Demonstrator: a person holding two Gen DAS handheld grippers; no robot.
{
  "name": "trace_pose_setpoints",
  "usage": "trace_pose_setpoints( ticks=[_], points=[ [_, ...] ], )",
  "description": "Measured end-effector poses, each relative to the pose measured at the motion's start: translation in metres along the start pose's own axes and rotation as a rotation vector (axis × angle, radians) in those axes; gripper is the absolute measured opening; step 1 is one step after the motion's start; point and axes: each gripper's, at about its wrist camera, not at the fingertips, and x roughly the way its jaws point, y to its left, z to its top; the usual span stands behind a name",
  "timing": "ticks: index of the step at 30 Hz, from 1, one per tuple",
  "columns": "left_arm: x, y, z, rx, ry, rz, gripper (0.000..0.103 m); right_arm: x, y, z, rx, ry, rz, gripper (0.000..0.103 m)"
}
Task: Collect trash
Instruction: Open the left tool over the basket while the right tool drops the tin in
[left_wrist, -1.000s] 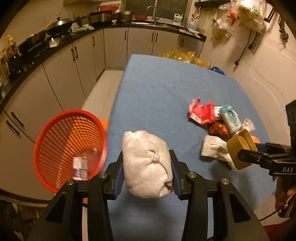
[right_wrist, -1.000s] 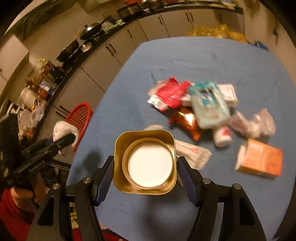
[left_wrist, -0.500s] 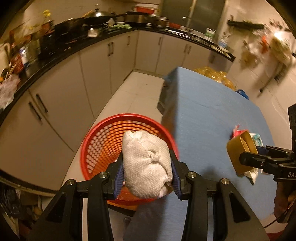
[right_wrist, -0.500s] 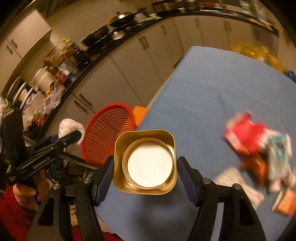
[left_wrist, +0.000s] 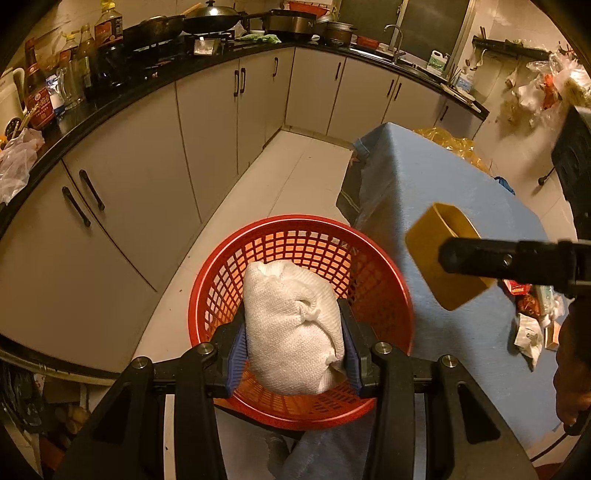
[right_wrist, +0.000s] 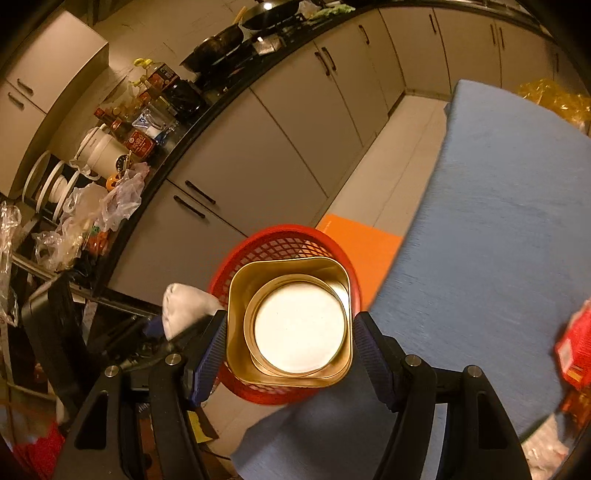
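Each gripper (left_wrist: 293, 332) is matte black, with ribbed blue pads (left_wrist: 236, 345) (silver screws (left_wrist: 380, 347) on top).

A crumpled white paper wad (left_wrist: 291, 325) hung over the red mesh basket (left_wrist: 295, 236); a square gold tin (right_wrist: 290, 323), open-topped, hovered above its rim.

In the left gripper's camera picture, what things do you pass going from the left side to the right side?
Dark bottles on the counter → red basket → white paper wad → gold tin → pile of wrappers on the blue table.
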Motion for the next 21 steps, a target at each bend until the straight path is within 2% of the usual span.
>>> trace_pose_setpoints(
  ticks=[4, 8, 9, 16, 21],
  points=[
    [0.001, 0.004, 0.001, -0.001, -0.007, -0.003, 0.045, 0.01, 0.009, 0.007, -0.005, 0.004, 0.003, 0.073],
    [-0.002, 0.005, 0.002, 0.002, -0.026, -0.001, 0.067, 0.015, 0.014, 0.014, 0.006, 0.001, 0.013, 0.074],
    [-0.003, 0.005, 0.002, 0.0, -0.033, 0.001, 0.069, 0.015, 0.015, 0.015, 0.008, -0.003, 0.017, 0.076],
    [-0.014, 0.006, 0.002, 0.002, -0.053, -0.017, 0.069, -0.003, 0.019, 0.016, 0.02, -0.049, 0.012, 0.078],
    [-0.02, -0.008, -0.004, 0.022, -0.054, -0.063, 0.07, -0.027, 0.013, -0.001, 0.023, -0.076, -0.026, 0.078]
  ],
)
